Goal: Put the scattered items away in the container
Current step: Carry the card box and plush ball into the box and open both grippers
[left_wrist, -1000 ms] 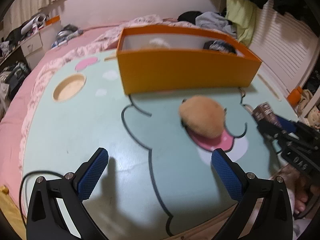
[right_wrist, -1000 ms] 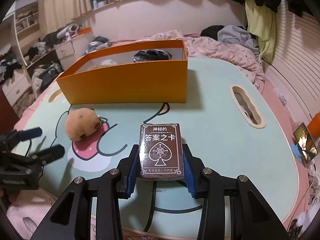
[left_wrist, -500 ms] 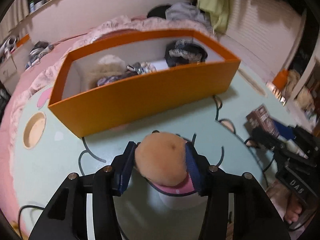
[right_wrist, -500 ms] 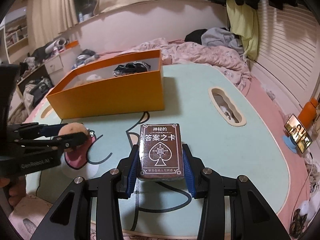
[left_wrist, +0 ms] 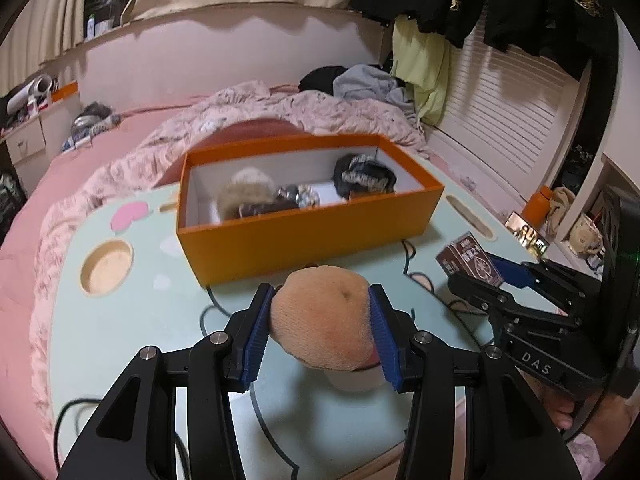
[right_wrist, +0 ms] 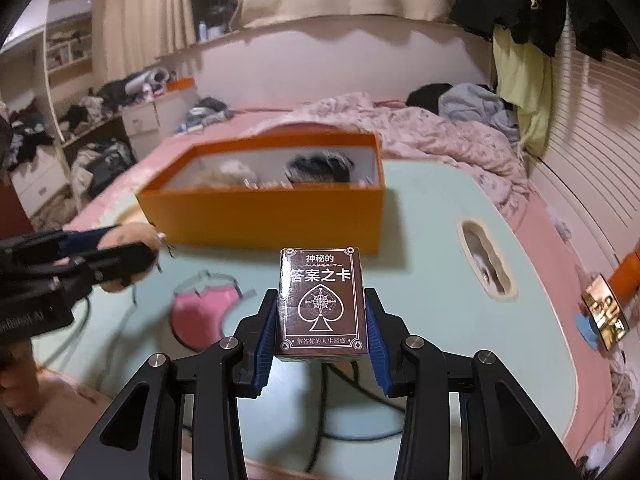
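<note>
My left gripper (left_wrist: 320, 320) is shut on a tan plush toy (left_wrist: 322, 316) and holds it above the mint table, in front of the orange box (left_wrist: 304, 232). My right gripper (right_wrist: 322, 320) is shut on a brown card box (right_wrist: 320, 304) with a spade emblem, held above the table short of the orange box (right_wrist: 264, 216). The orange box holds a furry item (left_wrist: 248, 194), a dark bundle (left_wrist: 364, 178) and small shiny pieces. The card box also shows at the right of the left wrist view (left_wrist: 470, 262), and the plush at the left of the right wrist view (right_wrist: 128, 240).
The mint table (left_wrist: 132, 320) has a round hole (left_wrist: 106, 266) at the left and a slot (right_wrist: 486, 264) at the right. A pink bed with a crumpled blanket (left_wrist: 256, 108) lies behind. A phone on a stand (right_wrist: 606, 316) is at the right edge.
My left gripper moved in and closed on the plush toy, then lifted it off the table. My right gripper rose with the card box in its grip.
</note>
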The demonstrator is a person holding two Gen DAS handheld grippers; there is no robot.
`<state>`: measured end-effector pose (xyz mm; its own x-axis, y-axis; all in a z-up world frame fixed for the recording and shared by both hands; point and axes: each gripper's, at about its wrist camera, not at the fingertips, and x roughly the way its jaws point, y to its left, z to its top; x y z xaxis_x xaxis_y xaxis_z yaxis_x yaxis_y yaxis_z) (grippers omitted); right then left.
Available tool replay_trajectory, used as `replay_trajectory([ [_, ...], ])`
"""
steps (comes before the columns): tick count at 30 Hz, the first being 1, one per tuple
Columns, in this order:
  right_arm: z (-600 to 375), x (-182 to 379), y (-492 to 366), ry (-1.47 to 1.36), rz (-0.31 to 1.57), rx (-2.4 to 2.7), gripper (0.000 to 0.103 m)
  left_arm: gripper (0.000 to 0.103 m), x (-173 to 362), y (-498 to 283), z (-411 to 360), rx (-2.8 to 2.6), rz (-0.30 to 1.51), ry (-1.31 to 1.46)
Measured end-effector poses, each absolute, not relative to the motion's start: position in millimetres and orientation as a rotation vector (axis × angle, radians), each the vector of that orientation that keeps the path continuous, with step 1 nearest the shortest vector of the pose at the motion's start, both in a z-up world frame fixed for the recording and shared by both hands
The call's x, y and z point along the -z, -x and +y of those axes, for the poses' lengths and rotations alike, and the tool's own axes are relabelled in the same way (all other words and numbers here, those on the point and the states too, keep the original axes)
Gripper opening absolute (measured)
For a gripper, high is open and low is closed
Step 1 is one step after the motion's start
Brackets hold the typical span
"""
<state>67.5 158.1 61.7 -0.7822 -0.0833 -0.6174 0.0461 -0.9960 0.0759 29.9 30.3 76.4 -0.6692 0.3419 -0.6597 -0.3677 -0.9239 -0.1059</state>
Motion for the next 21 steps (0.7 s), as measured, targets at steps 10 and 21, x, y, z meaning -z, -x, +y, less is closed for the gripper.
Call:
replay_trajectory([
  [10,154,-116,1,-0.962,-0.092,2.886,0.04,0.048,-123,31,32,-2.588,0.0,1.003],
  [21,139,-87,78,-1.161,-0.001,2.884,0.061,0.063,-88,110,24,-2.587,-0.134,1.232],
])
